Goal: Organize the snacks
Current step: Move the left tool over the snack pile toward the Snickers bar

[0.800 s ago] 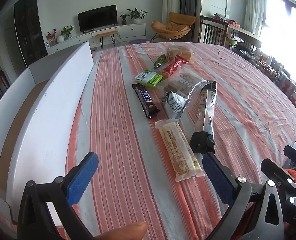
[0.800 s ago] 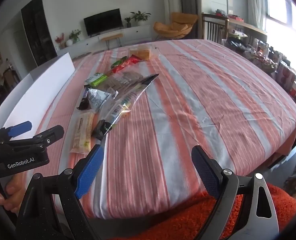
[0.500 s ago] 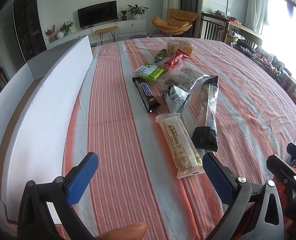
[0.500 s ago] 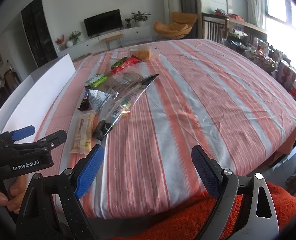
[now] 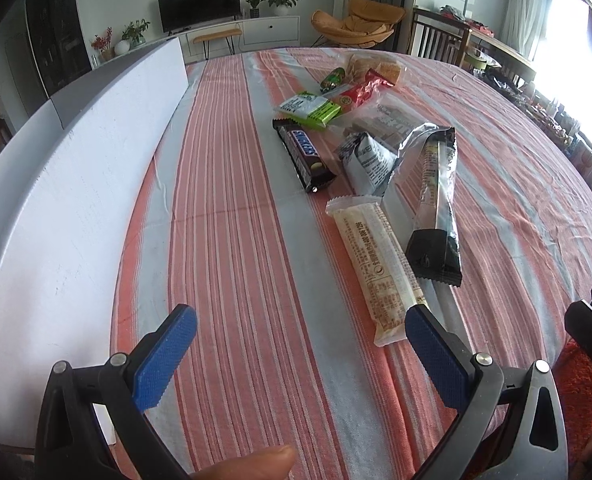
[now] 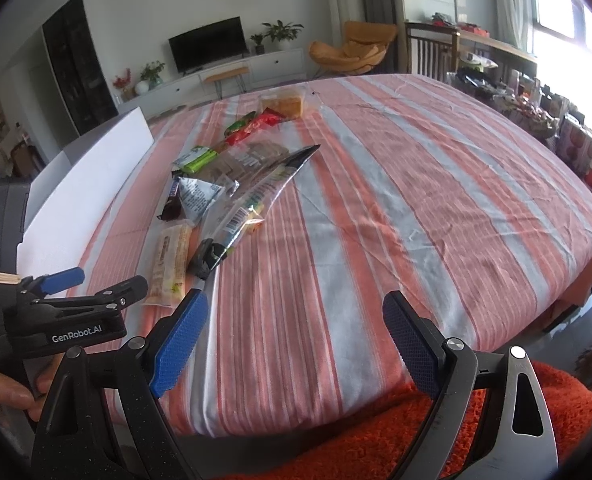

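Note:
Several snacks lie in a loose row on the striped tablecloth (image 5: 232, 208). Nearest is a cream wafer bar (image 5: 378, 268), then a black-and-silver stick pack (image 5: 436, 196), a Snickers bar (image 5: 304, 152), a white crumpled packet (image 5: 370, 162), a green pack (image 5: 310, 108), a red pack (image 5: 356, 94) and a bread bag (image 5: 376, 68). My left gripper (image 5: 300, 356) is open and empty, low over the table just short of the wafer bar. My right gripper (image 6: 296, 344) is open and empty at the table's near edge; the snacks (image 6: 224, 196) lie ahead to its left.
A long white cardboard box (image 5: 68, 200) with upright flaps stands along the table's left side. The left gripper's body (image 6: 56, 320) shows at the left of the right wrist view. An orange fuzzy fabric (image 6: 376, 440) lies below the table edge. Chairs and cluttered shelves stand to the right.
My left gripper has moved forward and lower toward the wafer bar. My right gripper has edged forward slightly. Both stay open.

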The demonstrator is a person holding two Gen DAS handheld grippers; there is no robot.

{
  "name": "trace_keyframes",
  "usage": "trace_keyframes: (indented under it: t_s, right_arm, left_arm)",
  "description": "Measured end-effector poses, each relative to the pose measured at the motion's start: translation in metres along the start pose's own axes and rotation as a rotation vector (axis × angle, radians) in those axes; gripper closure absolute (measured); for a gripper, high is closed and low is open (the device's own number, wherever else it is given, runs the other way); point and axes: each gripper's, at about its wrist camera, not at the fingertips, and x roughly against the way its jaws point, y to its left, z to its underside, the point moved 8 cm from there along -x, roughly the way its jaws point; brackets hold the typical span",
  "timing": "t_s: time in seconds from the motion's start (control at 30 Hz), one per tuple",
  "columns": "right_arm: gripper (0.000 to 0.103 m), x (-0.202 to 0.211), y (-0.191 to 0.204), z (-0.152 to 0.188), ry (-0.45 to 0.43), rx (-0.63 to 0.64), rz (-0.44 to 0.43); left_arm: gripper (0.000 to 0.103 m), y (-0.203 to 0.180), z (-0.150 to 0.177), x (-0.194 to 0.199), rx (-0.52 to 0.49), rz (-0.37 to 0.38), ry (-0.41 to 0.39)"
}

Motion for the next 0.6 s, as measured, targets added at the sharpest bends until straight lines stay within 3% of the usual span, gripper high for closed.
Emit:
trace_keyframes:
  t_s: [0.6]
  right_arm:
    - [0.012,-0.004,-0.002,0.005,0.057,-0.012,-0.002]
  left_arm:
    - [0.0,0.004,0.01,-0.019,0.02,0.005,0.07]
